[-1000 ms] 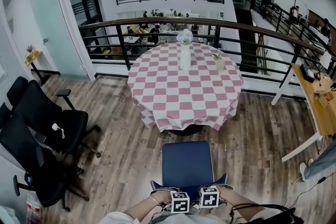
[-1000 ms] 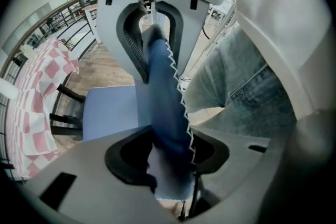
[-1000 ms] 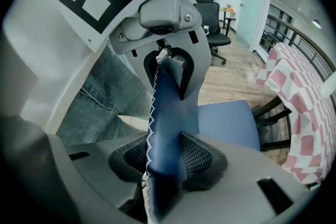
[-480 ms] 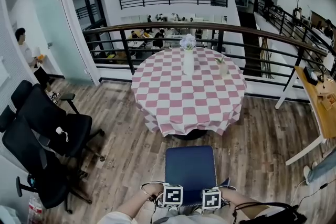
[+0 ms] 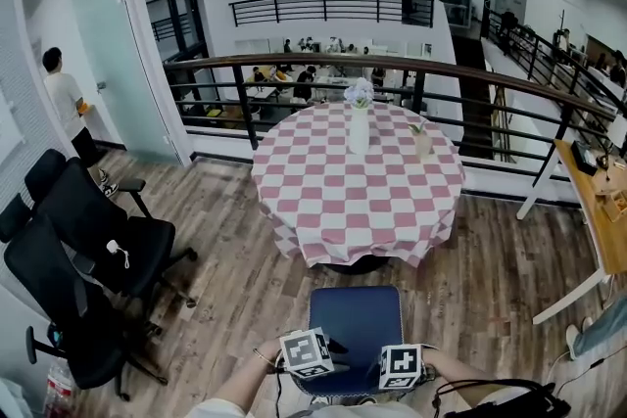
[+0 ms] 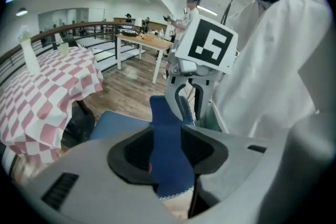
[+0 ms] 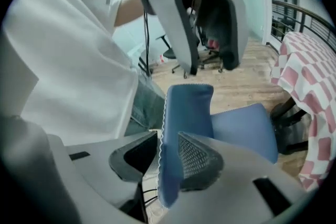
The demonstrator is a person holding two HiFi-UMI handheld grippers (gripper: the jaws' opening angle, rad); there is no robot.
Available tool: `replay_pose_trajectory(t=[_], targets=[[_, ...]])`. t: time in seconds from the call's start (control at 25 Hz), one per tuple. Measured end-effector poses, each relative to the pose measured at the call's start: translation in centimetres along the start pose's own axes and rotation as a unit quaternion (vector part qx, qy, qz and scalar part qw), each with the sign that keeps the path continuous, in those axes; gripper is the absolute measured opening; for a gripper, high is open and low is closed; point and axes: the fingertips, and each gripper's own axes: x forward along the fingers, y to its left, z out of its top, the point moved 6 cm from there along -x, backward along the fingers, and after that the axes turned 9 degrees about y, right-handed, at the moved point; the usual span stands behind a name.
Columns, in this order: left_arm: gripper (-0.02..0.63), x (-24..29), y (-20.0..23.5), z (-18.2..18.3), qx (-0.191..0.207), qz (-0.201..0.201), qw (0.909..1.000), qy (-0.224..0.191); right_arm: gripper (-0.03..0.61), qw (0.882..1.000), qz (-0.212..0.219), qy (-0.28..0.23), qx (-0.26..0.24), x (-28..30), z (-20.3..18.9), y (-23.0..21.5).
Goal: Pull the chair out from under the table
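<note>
The blue chair (image 5: 355, 323) stands clear of the round checked table (image 5: 333, 210), its seat facing the table's base. Both grippers sit on the top edge of the chair back, close to my body. My left gripper (image 5: 312, 362) has the blue back (image 6: 169, 134) between its jaws, which are closing on it. In the left gripper view, the left gripper (image 6: 168, 157) has the seat (image 6: 118, 126) beyond it. My right gripper (image 5: 400, 372) is shut on the same back edge (image 7: 186, 113). In the right gripper view, the right gripper (image 7: 168, 165) has the seat (image 7: 244, 128) beyond it.
A white vase (image 5: 359, 127) and a small pot (image 5: 422, 142) stand on the table. Black office chairs (image 5: 88, 250) crowd the left. A wooden desk (image 5: 602, 210) is at the right, a railing (image 5: 294, 64) behind the table. A person (image 5: 64, 103) stands far left.
My left gripper has risen and tilted at the chair back. The right one rose a little. A person has come into view at the far left.
</note>
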Motion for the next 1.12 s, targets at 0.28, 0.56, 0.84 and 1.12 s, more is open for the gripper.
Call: replay_pose_trajectory(t=[0.28,0.56,0.84,1.12], targets=[[0.104,-3.9,4.0,3.4,-0.064,0.126,0.9689,-0.203,0.118,0.981,-0.091,-0.169,0.038,-7.5,1.2,-4.6],[0.061,-10.2,6.8,5.9,-0.143,0.305,0.8715,-0.356,0.101,0.872,-0.298,-0.371,0.116,-14.9,0.9,-8.5],[0.057,-11.7,9.0,6.4,-0.251,0.377,0.7902,-0.413,0.086,0.696,-0.546,-0.414,0.215,-19.5,-0.2,-10.0],[0.005,-12.4,8.7,6.9,-0.278,0.450,0.7279,-0.437,0.046,0.581,-0.583,-0.471,0.316,-21.0,-1.9,-9.3]])
